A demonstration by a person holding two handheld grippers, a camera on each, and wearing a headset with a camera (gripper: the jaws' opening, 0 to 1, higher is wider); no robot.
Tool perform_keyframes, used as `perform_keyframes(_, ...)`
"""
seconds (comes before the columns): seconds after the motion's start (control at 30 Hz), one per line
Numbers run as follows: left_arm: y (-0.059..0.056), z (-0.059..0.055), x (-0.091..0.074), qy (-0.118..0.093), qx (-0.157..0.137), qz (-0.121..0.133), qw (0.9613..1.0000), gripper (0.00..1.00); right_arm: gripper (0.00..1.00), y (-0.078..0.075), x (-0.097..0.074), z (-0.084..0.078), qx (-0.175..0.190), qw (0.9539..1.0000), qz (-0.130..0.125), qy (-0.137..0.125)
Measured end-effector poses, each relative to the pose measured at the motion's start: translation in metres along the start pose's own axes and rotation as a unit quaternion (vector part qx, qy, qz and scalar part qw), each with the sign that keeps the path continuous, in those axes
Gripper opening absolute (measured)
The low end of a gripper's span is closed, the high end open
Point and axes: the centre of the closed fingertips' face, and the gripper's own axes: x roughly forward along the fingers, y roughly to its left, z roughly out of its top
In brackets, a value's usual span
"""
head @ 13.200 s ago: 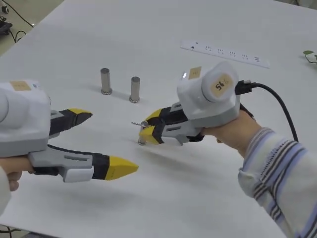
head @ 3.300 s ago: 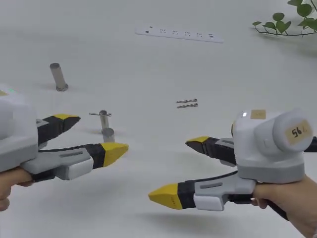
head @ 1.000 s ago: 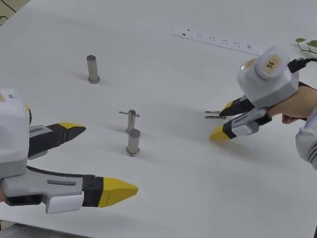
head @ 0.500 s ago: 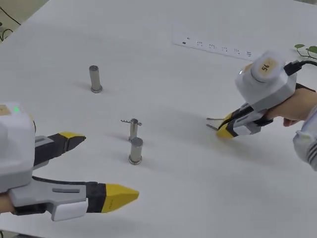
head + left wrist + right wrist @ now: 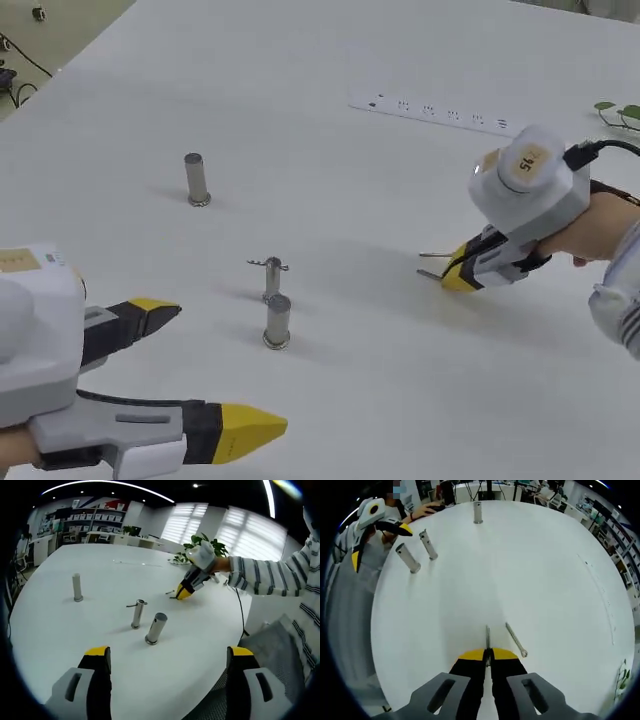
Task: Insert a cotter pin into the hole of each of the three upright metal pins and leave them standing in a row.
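Snagging a cotter pin [image 5: 487,637] off the counter [image 5: 380,390], right tongs [image 5: 453,279] clamped tight on it.
Lift straight up without dragging the spare cotter pin [image 5: 515,639] lying just beside it, keep it level, then aim for the hole in the closest bare metal pin [image 5: 277,320]. Probably worth steadying that one with the left tongs [image 5: 228,368], gaping wide and empty.

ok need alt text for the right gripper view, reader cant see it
The right gripper is shut on a cotter pin at the white table, a second cotter pin lying loose beside it. Across the table stand three metal pins, two close together and one apart, with the open left gripper near the pair.
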Motion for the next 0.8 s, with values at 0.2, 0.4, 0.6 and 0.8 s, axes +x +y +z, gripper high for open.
perform_keyframes(0.2, 0.000, 0.003, 0.000, -0.004, 0.007, 0.001, 1.0000, 0.94, 0.05, 0.000, 0.000, 0.001, 0.000, 1.0000, -0.007, -0.002)
perform_keyframes(0.4, 0.004, 0.008, -0.005, -0.016, 0.004, 0.010, 0.9998, 0.92, 0.04, -0.001, -0.001, 0.001, -0.019, 0.9996, -0.020, 0.004)
perform_keyframes(0.6, 0.004, 0.008, -0.007, -0.014, 0.007, 0.012, 0.9998, 0.90, 0.03, 0.004, -0.011, 0.010, -0.030, 0.9991, -0.029, -0.009)
perform_keyframes(0.8, 0.000, 0.009, -0.004, -0.009, 0.016, 0.006, 0.9998, 0.90, 0.03, 0.007, -0.024, 0.018, -0.032, 0.9982, -0.040, -0.030)
